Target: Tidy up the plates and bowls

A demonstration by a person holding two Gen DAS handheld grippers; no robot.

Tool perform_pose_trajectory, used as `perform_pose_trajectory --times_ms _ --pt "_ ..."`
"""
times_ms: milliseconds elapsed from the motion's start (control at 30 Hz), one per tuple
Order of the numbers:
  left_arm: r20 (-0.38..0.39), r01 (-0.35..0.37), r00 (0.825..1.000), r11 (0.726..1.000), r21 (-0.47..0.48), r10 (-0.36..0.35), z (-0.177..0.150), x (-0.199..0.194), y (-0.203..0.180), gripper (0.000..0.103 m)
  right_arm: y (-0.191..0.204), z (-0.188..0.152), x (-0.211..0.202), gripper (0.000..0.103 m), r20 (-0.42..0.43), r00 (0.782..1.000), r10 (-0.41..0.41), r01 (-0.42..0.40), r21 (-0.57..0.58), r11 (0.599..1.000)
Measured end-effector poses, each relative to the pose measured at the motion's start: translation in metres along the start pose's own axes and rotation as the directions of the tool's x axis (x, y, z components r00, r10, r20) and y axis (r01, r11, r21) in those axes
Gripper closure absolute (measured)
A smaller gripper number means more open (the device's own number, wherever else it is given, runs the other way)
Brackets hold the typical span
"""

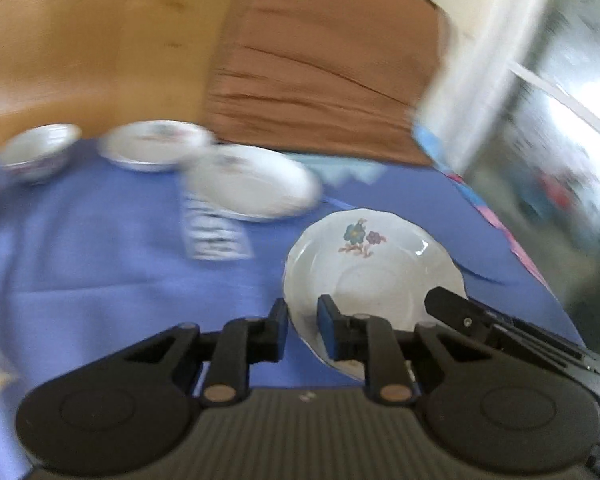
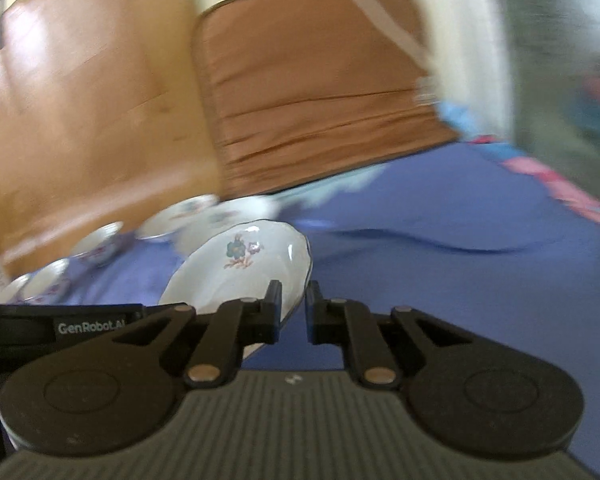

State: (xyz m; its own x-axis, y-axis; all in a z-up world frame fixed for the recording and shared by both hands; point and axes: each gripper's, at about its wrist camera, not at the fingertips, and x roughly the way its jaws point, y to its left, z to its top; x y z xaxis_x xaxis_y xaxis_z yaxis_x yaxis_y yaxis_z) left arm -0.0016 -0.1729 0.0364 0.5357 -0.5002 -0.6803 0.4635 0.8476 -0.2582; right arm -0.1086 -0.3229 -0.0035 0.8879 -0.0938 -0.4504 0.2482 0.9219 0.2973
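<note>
Plate tilted, flower side up, both tongs, left and right, clamped on opposite rims above blue cloth.

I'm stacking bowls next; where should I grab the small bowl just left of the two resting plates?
Probably its near rim, pinched across the wall from above: the bowl stands upright, mouth open, with bare cloth in front.

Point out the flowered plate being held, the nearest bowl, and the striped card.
flowered plate (image 1: 374, 264): left wrist view, on its white centre.
bowl (image 1: 38, 152): left wrist view, on its outer wall.
striped card (image 1: 216, 236): left wrist view, on its middle.
</note>
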Motion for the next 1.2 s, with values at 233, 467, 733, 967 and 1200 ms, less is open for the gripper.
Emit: perform_pose_trajectory --times_ms 233,467,733,967,1200 --pt "-0.058 0.079 0.996 0.988 0.134 -0.072 -0.006 0.04 -0.083 0.085 -0.068 -0.004 -0.013 0.088 0.017 0.992 -0.124 0.121 0.124 0.985" --pt "-0.024 0.043 0.999 0.977 0.207 -0.039 -0.009 0.042 -0.104 0.075 -0.066 -0.016 -0.002 0.078 0.057 0.985 -0.161 0.155 0.097 0.983" --pt "0.107 -0.05 0.994 0.992 0.115 0.037 0.001 0.008 -0.04 0.069 -0.08 -0.019 -0.029 0.054 0.222 0.95 -0.221 0.182 0.18 0.967" --pt "0.158 -0.293 0.942 0.955 -0.035 0.295 -0.01 -0.026 0.074 0.069 -0.044 -0.015 -0.033 0.061 0.28 0.952 -0.12 0.081 0.148 0.986" --pt "0.153 -0.397 0.895 0.905 -0.153 0.419 -0.027 -0.054 0.147 0.069 0.033 -0.016 0.001 0.061 0.169 0.982 0.081 -0.083 0.001 0.997"
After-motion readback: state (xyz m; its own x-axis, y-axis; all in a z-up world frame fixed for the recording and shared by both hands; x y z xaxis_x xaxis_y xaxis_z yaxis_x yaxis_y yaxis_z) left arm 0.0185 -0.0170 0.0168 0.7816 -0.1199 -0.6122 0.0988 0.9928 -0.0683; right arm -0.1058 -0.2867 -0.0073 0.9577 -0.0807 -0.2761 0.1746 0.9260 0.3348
